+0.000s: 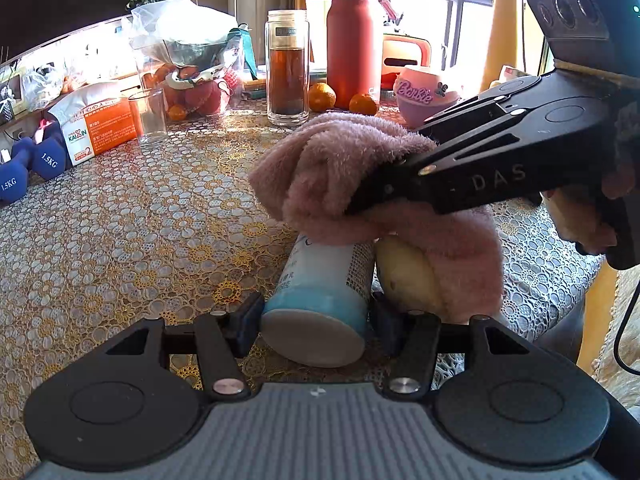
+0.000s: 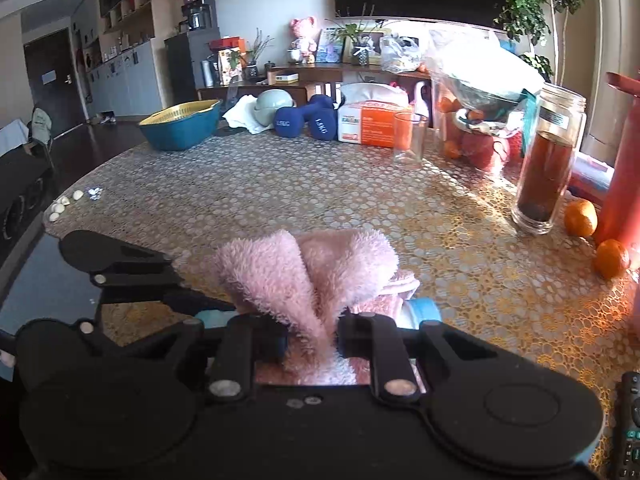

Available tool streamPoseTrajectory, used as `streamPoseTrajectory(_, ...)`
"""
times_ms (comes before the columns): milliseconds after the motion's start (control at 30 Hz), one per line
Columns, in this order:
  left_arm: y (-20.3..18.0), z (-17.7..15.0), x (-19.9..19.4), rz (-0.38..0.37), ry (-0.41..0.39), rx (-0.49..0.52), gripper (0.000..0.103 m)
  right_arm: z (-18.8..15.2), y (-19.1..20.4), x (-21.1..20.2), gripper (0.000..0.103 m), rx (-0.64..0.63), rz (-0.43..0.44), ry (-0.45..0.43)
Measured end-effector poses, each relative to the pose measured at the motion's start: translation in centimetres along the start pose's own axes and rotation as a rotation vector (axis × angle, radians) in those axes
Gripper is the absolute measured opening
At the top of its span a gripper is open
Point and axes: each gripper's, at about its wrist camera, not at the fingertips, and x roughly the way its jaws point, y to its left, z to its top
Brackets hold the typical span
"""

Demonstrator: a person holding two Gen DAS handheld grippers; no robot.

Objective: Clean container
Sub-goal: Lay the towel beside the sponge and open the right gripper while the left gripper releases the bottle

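A blue-and-white container (image 1: pixel 320 292) lies tilted over the patterned table (image 1: pixel 140 220), bottom toward the camera. My left gripper (image 1: pixel 316 320) is shut on its lower end, one finger on each side. A fluffy pink towel (image 1: pixel 332 172) is draped over its upper end. My right gripper (image 1: pixel 368 196) reaches in from the right and is shut on that towel. In the right wrist view the towel (image 2: pixel 304 280) bunches up between the right gripper (image 2: pixel 312 340) fingers, and a blue bit of the container (image 2: pixel 424 308) peeks out beneath. A pale yellow rounded object (image 1: pixel 404 276) sits against the container, half under the towel.
Behind stand a glass tea bottle (image 1: pixel 287 80), a red flask (image 1: pixel 354 48), oranges (image 1: pixel 322 97), an empty glass (image 1: pixel 148 118), an orange box (image 1: pixel 104 128), blue dumbbells (image 1: pixel 40 160) and a pink bowl (image 1: pixel 424 96). A teal basin (image 2: pixel 180 124) sits far left. A remote (image 2: pixel 630 420) lies near right.
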Motion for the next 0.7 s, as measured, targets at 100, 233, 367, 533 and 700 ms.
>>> streamPoseTrajectory(100, 0.0, 0.0, 0.0, 0.001, 0.0, -0.002, 0.057, -0.1, -1.3, -0.1, 0.019, 0.046, -0.048, -0.004)
streamPoseTrajectory(233, 0.0, 0.0, 0.0, 0.0, 0.001, -0.003, 0.057, -0.3, -2.5, -0.1, 0.02, 0.096, -0.13, -0.005)
streamPoseTrajectory(367, 0.0, 0.0, 0.0, 0.0, 0.001, -0.004, 0.057, -0.7, -3.6, -0.1, 0.02, 0.127, -0.217, 0.017)
streamPoseTrajectory(533, 0.1, 0.0, 0.0, -0.004, 0.001, -0.015, 0.057, -1.3, -4.2, -0.7, 0.02, 0.15, -0.323, 0.036)
streamPoseTrajectory(700, 0.1, 0.0, 0.0, -0.002, 0.003, -0.018, 0.057, -2.5, -4.5, -1.2, 0.024, 0.169, -0.383, 0.077)
